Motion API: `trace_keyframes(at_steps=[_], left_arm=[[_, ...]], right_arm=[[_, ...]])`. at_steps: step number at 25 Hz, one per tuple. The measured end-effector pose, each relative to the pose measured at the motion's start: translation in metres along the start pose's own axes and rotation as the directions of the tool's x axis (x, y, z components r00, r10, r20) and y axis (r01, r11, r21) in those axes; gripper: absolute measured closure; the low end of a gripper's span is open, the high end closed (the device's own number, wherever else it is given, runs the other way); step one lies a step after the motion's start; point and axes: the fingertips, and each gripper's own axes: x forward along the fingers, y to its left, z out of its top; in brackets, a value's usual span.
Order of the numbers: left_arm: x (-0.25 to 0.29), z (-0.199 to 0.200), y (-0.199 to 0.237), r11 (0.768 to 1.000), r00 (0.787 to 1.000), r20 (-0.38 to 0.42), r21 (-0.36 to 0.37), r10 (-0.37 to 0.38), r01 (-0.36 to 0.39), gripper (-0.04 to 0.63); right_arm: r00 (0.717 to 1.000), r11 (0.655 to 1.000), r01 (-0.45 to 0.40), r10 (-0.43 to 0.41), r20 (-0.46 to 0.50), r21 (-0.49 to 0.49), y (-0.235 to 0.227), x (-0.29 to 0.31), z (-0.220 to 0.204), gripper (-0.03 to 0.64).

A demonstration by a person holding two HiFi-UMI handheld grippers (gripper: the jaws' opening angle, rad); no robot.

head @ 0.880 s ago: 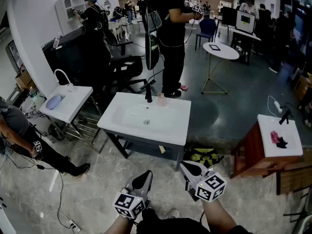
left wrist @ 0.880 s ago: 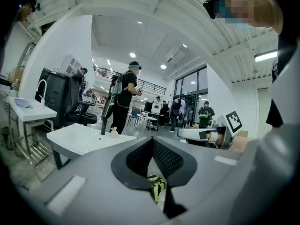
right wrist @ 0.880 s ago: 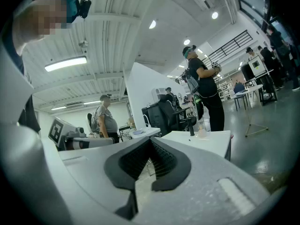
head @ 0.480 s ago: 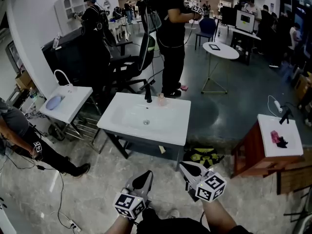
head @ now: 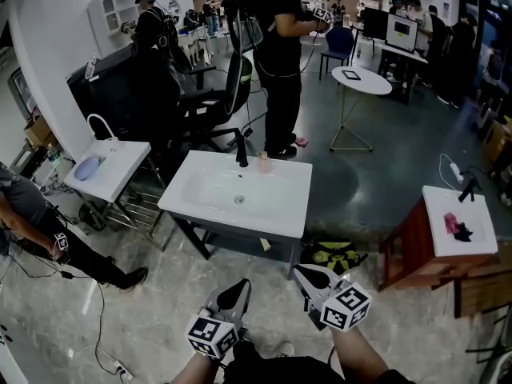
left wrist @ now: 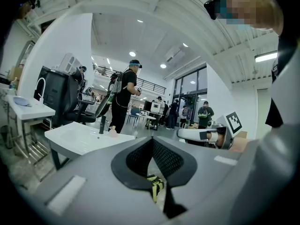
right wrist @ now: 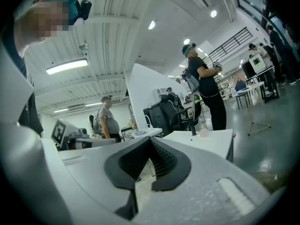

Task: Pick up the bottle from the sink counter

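Bottle count: one. The bottle is small and pale pink and stands upright on the sink counter, long axis vertical, neck pointing up. It sits at the far edge of the sink counter, just right of the single black faucet, close beside it. The basin of the sink counter lies on the near side of the bottle. Grippers: two, both well short of the sink counter's near edge and side by side. Left gripper: fingers closed tip to tip, nothing between them. Right gripper: fingers likewise pressed together, empty. Both point roughly level toward the sink counter. In the left gripper view the bottle shows beyond the closed tips, beside the faucet. One person in black stands just behind the sink counter's far edge.
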Motion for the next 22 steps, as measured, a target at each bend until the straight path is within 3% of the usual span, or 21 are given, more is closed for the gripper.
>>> trace_keyframes(at_steps=[22], left_arm=[[0.003,0.004,0.021,1.000,1.000,-0.017,0.003,-0.023,0.023,0.592]], right_arm=[[1.000,0.999,0.019,-0.019,-0.004,0.036,-0.003,0.023,-0.003,0.617]])
